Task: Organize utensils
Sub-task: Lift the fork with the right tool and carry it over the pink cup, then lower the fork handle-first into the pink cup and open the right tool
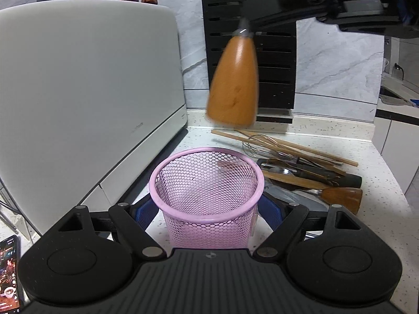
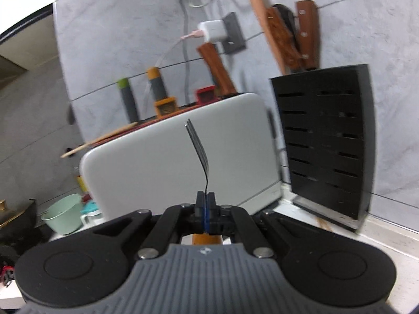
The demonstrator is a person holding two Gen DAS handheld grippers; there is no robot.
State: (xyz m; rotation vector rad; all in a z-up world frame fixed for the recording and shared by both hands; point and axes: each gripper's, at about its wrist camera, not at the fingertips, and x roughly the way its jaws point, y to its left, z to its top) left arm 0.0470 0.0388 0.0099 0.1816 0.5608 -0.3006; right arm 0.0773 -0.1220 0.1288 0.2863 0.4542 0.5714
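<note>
From the left wrist view, the left tongs clamp the pink wire-mesh cup, steadying it upright on the speckled white desk. Above it hangs a fork with a fat tapered wooden handle, handle down, with more utensils heaped just beside the cup. From the right wrist view, the right tongs are shut tight on the fork's thin metal neck, tines up. Next, probably, lower the handle squarely into the cup, then release.

left wrist: tilted down, close over pink mesh cup at 6 o'clock | right wrist: aimed nearly level at wall | shared: grey appliance, black knife block, seen at 1–2 o'clock
</note>
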